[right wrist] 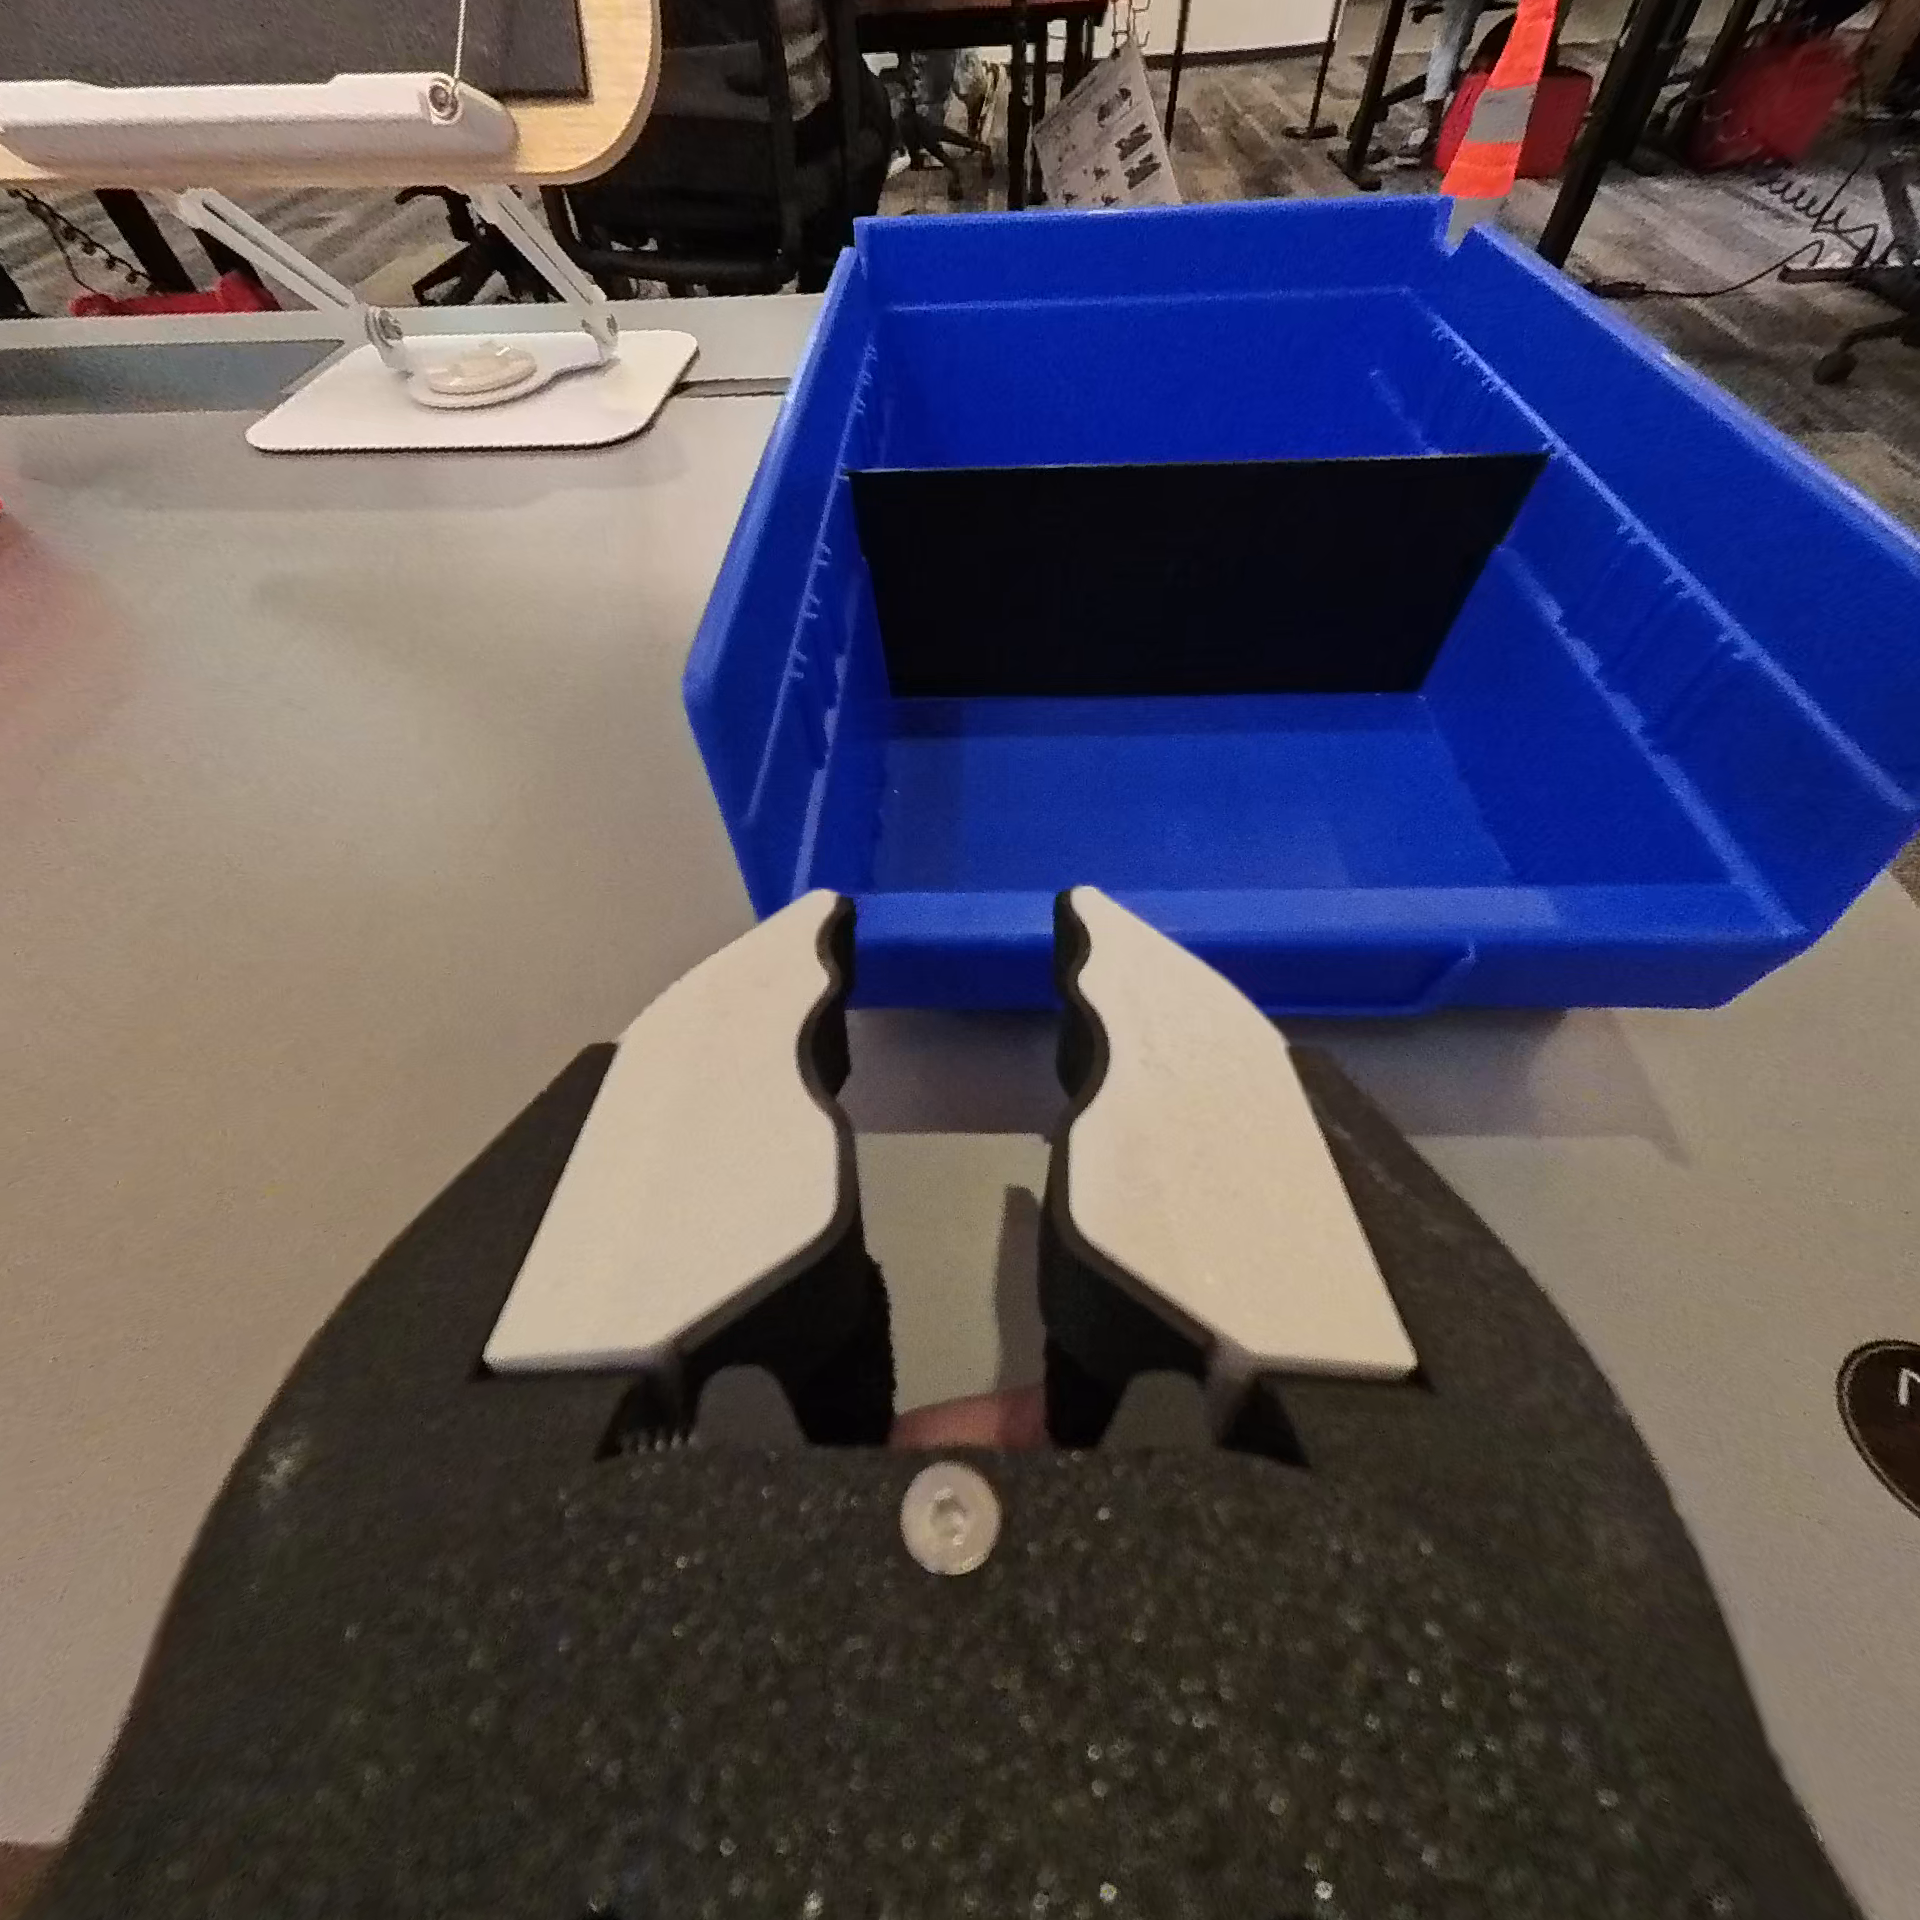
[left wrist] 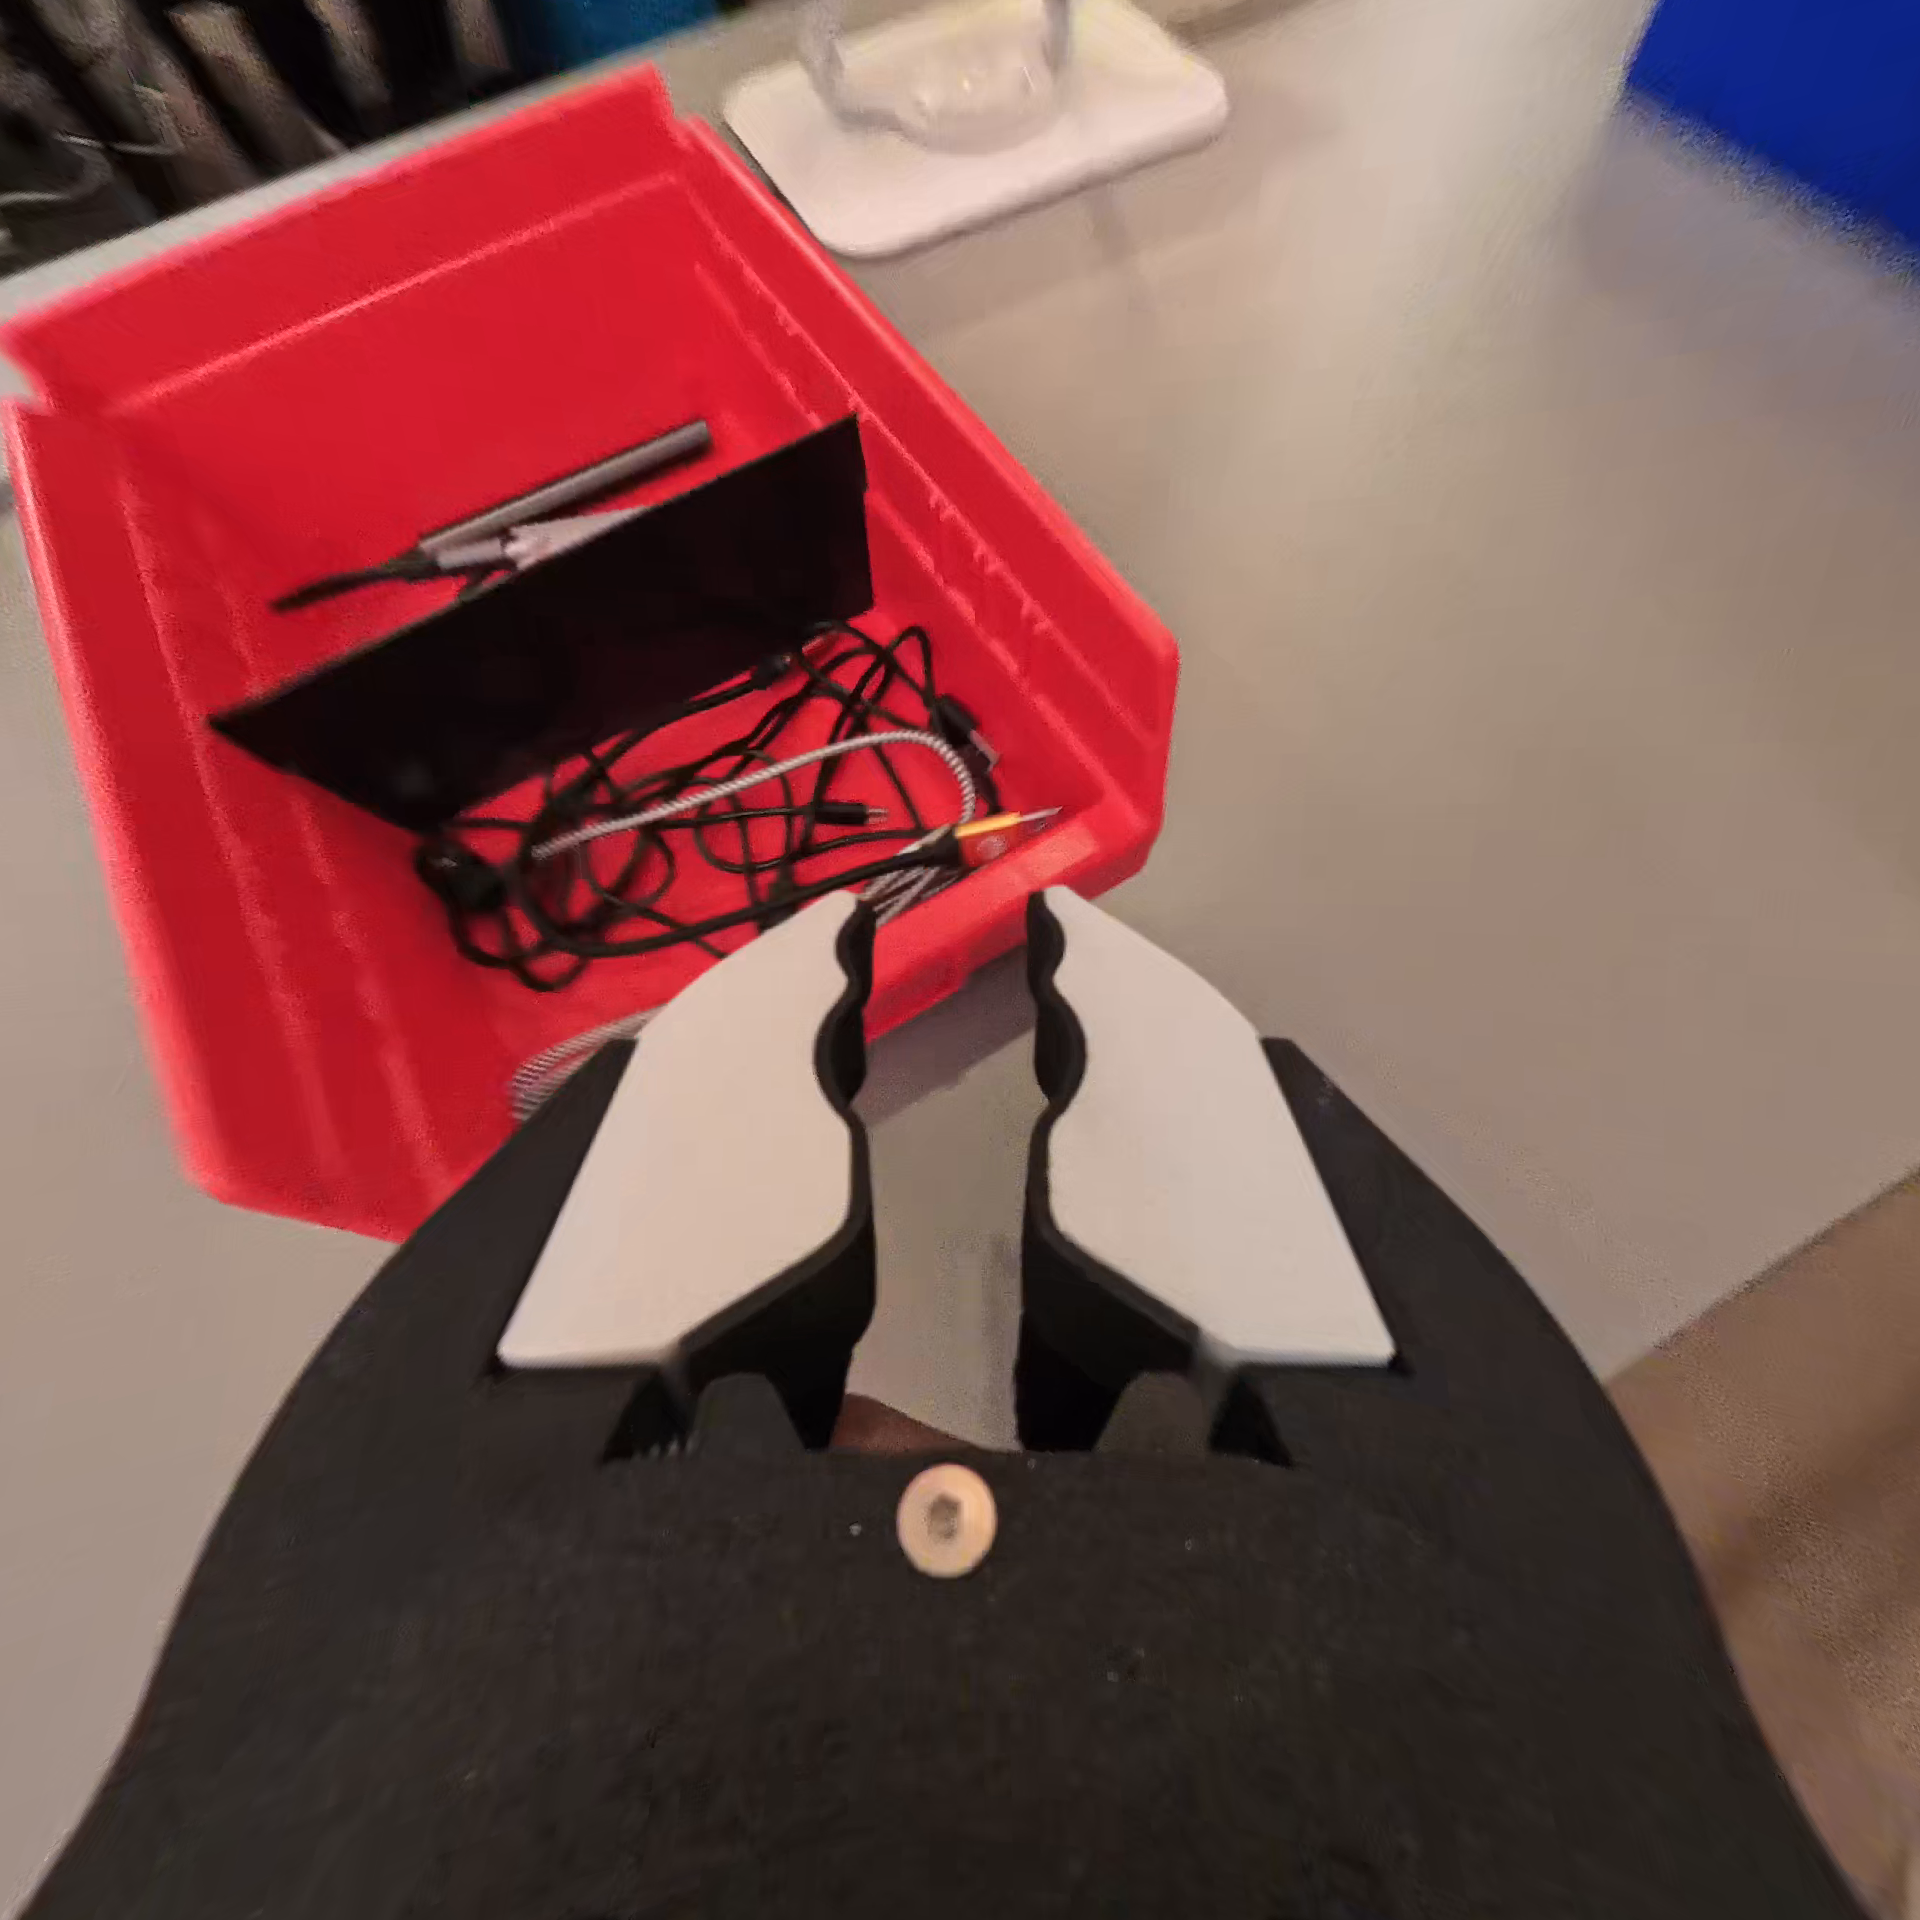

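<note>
Left wrist view showed the left gripper with its jaws apart and nothing between them, poised just over the near lip of a red bin that sat skewed toward ten o'clock on the grey table. A black divider split the bin: the far compartment held what looked like slim grey pliers, the near one a tangle of black cables and a silver braided cable with an orange-tipped plug lying closest to the fingertips. By the look of them, the cables would be light, limp and prone to drag one another along; the stiff plug end seemed the surest place to pinch. In the right wrist view the right gripper also stood apart and empty, just short of a blue bin at twelve o'clock, both compartments either side of its dark divider bare. The table looked smooth and matte. A white stand base rested at ten o'clock, with office chairs and desk legs beyond.
</note>
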`<state>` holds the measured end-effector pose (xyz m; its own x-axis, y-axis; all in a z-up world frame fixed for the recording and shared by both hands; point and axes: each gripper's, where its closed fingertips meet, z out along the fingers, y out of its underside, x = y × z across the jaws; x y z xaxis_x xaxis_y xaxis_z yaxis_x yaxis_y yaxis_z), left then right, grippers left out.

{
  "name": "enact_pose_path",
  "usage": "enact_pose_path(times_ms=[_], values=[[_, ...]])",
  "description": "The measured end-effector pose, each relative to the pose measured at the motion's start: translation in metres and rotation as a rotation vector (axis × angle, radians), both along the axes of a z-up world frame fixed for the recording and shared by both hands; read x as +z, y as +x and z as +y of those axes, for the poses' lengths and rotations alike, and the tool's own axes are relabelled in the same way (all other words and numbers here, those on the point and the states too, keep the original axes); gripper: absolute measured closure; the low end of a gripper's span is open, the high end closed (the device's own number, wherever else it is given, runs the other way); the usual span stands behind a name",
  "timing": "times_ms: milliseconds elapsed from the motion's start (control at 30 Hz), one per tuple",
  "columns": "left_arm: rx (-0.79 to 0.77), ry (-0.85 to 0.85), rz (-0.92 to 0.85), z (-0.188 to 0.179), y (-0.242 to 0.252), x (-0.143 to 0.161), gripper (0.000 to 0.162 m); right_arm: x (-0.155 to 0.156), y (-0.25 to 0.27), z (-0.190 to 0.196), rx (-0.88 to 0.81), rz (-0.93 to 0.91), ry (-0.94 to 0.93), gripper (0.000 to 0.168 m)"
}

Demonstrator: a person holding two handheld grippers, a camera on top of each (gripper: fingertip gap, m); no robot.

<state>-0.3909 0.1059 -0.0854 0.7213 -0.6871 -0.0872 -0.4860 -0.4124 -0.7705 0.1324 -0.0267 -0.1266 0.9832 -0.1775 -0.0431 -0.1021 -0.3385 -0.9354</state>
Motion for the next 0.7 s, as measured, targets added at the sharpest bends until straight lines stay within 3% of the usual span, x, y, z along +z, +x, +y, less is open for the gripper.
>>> enact_pose_path(times_ms=[133, 233, 367, 567, 700], values=[[-0.142, -0.118, 0.44, 0.045, -0.044, -0.012, 0.13, 0.0, -0.007, 0.001, 0.026, 0.055, 0.009, 0.133], [-0.161, -0.253, 0.607, 0.077, -0.061, -0.032, 0.13, 0.0, -0.01, 0.001, 0.035, 0.076, 0.009, 0.133], [-0.209, -0.371, 0.668, 0.097, -0.052, -0.052, 0.131, -0.001, -0.012, -0.001, 0.039, 0.087, 0.007, 0.133], [-0.248, -0.442, 0.725, 0.093, -0.048, -0.079, 0.139, -0.004, -0.006, -0.006, 0.028, 0.111, 0.002, 0.133], [-0.173, -0.488, 0.745, 0.097, -0.054, -0.099, 0.139, -0.007, -0.004, -0.006, 0.029, 0.165, 0.0, 0.133]])
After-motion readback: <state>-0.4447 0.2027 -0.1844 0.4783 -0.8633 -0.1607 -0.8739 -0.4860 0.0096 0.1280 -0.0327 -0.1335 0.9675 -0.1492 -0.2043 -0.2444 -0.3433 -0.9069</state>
